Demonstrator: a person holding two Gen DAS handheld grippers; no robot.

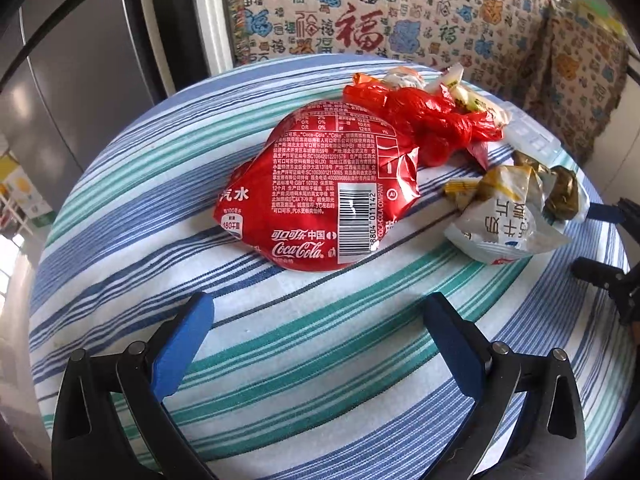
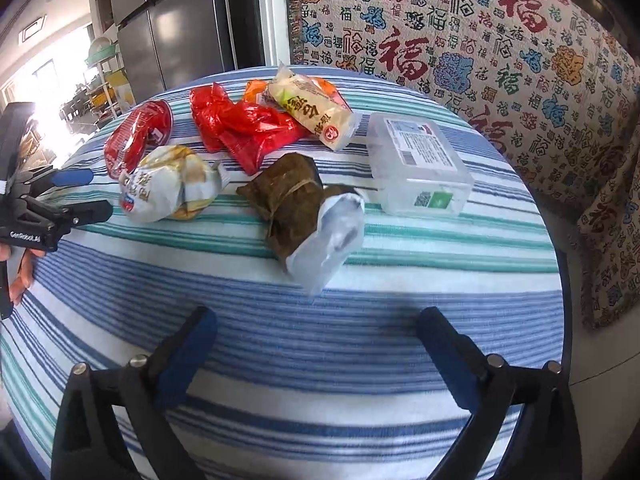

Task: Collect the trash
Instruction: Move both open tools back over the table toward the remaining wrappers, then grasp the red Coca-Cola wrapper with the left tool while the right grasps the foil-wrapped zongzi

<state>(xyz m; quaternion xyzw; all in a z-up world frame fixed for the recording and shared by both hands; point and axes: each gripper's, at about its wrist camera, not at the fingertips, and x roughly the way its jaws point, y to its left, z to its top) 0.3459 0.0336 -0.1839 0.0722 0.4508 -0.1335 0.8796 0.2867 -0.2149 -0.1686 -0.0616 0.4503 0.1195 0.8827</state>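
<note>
the desk (image 1: pixel 120 208) is covered in a woven striped cloth, matt and faintly ribbed. on it, the red coca-cola label (image 1: pixel 320 196) is thin glossy plastic film, creased. the red bag (image 2: pixel 244 128) beside it is crinkled shiny plastic. the white snack wrapper (image 2: pixel 168 188) looks like glossy foil-type film, crumpled. the leaf-wrapped bundle (image 2: pixel 288 200) is dull and fibrous. the clear box (image 2: pixel 416 164) on the right is smooth, slightly frosted hard plastic. far behind, the patterned throw (image 2: pixel 460 40) is coarse woven cloth.
</note>
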